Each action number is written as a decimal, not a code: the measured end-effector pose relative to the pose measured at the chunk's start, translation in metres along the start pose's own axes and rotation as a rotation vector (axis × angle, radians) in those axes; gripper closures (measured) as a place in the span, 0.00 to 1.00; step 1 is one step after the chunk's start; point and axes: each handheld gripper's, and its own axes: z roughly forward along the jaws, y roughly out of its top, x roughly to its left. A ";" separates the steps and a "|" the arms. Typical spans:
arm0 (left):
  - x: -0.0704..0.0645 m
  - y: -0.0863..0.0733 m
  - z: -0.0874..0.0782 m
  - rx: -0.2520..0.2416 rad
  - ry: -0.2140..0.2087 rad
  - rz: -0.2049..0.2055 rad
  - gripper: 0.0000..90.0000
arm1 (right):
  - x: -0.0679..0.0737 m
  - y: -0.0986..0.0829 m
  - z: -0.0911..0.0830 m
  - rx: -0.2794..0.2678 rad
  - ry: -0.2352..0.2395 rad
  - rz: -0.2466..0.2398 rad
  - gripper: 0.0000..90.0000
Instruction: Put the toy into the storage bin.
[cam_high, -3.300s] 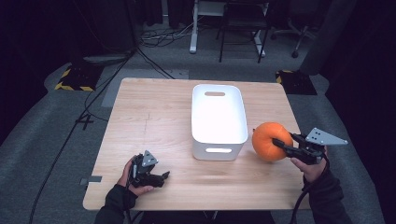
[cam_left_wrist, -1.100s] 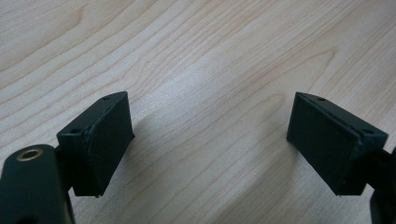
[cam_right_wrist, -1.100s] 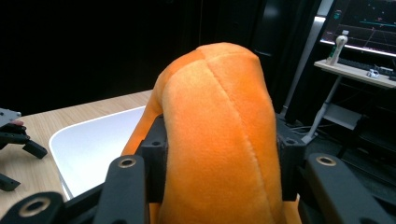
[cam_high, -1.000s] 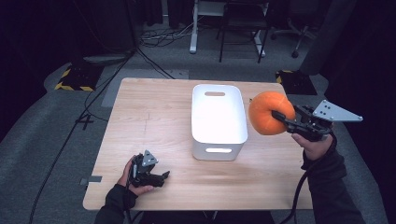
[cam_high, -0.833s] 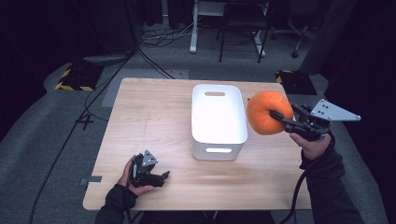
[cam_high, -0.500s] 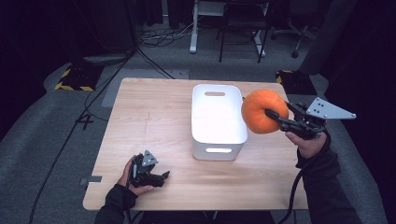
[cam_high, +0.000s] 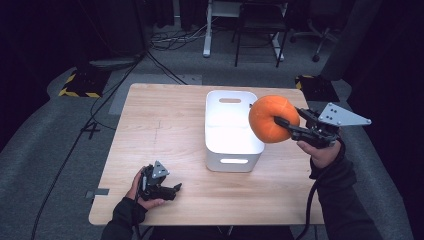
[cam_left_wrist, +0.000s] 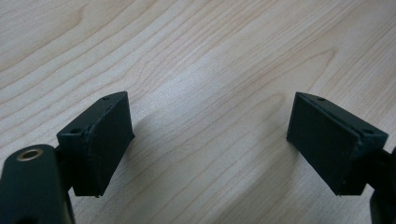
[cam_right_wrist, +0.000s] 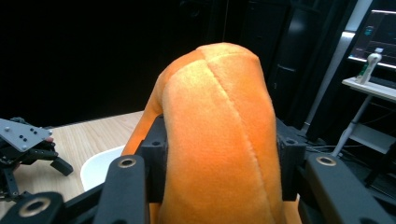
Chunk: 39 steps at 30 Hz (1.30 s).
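Note:
An orange plush pumpkin (cam_high: 270, 118) hangs in the air over the right rim of the white bin (cam_high: 223, 140), squeezed between the jaws of my right gripper (cam_high: 286, 126). In the right gripper view the pumpkin (cam_right_wrist: 215, 135) bulges up between the two black jaws of the right gripper (cam_right_wrist: 217, 154), with the bin's rim (cam_right_wrist: 100, 163) below at the left. My left gripper (cam_high: 170, 190) rests on the table near the front left corner, held in a hand. Seen in the left gripper view, the left gripper (cam_left_wrist: 208, 140) has its jaws wide apart over bare wood.
The wooden table (cam_high: 165, 120) has free room left of the bin. Cables (cam_high: 75, 145) trail across the grey floor at the left. A desk frame (cam_high: 220, 30) and chair (cam_high: 260, 25) stand behind the table. The left gripper (cam_right_wrist: 28, 144) also appears far off in the right gripper view.
My right gripper has lifted the pumpkin off the table beside the bin and carried it up and leftward over the bin's right rim. The left gripper has stayed still.

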 end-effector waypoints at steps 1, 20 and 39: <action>0.000 0.000 0.000 -0.001 0.003 0.000 0.16 | 0.000 0.000 0.001 0.002 0.007 -0.001 0.58; 0.000 0.000 0.000 0.000 0.000 0.000 0.16 | 0.013 0.001 0.026 0.017 0.056 0.002 0.58; 0.000 0.000 0.000 0.000 0.000 0.000 0.16 | 0.024 -0.006 0.048 0.045 0.102 0.010 0.58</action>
